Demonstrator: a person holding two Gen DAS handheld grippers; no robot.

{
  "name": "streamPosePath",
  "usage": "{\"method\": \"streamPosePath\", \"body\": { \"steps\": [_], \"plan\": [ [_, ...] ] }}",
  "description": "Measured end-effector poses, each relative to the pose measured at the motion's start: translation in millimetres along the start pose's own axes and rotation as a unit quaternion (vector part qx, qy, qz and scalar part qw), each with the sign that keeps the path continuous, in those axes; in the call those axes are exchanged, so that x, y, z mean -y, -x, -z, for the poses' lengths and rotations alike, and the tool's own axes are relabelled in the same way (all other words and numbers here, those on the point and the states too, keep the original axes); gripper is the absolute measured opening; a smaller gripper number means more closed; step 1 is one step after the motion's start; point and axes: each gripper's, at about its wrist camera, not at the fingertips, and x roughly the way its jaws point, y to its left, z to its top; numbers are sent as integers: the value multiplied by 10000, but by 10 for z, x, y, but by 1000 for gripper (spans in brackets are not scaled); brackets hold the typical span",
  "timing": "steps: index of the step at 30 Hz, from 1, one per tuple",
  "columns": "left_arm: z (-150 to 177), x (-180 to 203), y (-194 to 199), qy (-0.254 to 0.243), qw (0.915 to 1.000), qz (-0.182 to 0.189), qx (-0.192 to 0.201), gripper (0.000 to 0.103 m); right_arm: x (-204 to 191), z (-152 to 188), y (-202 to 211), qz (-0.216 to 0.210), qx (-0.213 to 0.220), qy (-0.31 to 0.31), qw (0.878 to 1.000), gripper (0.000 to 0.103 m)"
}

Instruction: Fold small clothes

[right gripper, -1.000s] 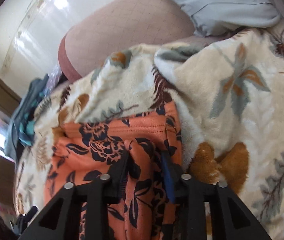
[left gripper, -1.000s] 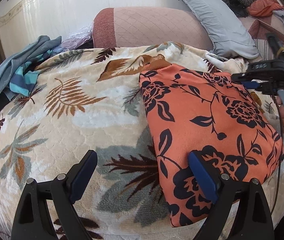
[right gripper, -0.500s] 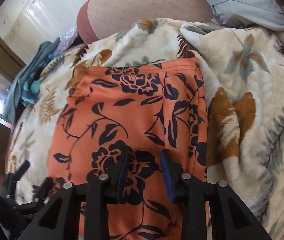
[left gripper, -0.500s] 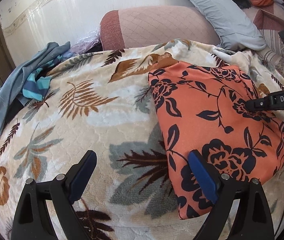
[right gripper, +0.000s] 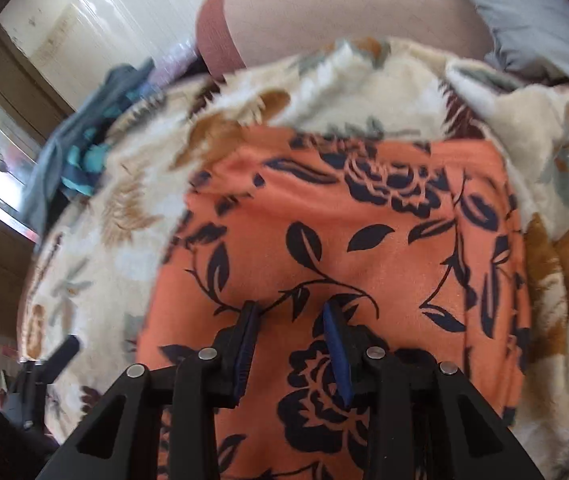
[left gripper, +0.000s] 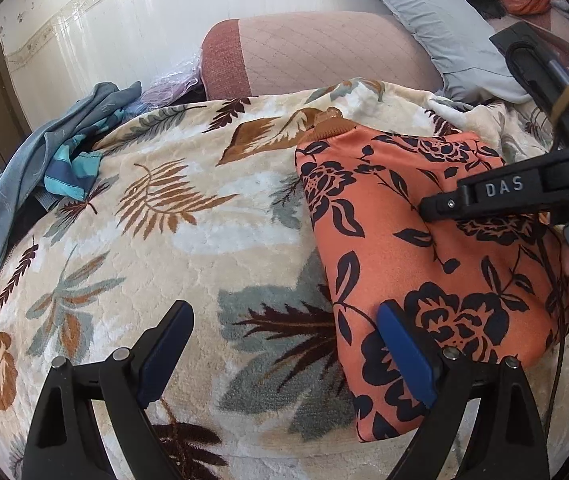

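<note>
One folded garment (right gripper: 364,240) beneath right tool (right gripper: 292,344)

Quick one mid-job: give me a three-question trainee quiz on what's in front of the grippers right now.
1. True or false: the orange floral garment hangs in the air.
2. The left gripper jaws are: A) wide open, B) clamped on cloth.
3. What lies heaped at the leaf-print blanket's far left edge?

Key: 1 false, it lies on the blanket. 2 A. 3 A grey and teal clothes pile.
</note>
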Motion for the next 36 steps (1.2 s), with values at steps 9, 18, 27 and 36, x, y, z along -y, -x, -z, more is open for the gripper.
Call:
{"method": "streamPosePath", "body": {
  "steps": [9,18,27,36],
  "plan": [
    [-63,-46,26,234,9996,149,40,93,209,2,328,-525,103,-303,9981,37],
    [-284,-274,37,770,9920,939,358,94,875,143,991,-504,921,-803,9912,71],
    [-360,-289,-452,1139,9651,2302,-521,94,1439,252,810,-1138,376,-1369,9833,71],
    [-361,-273,-791,1461,9313,3141,-1124,94,1467,305,389,-1622,-181,-1350,9773,73]
  ]
}}
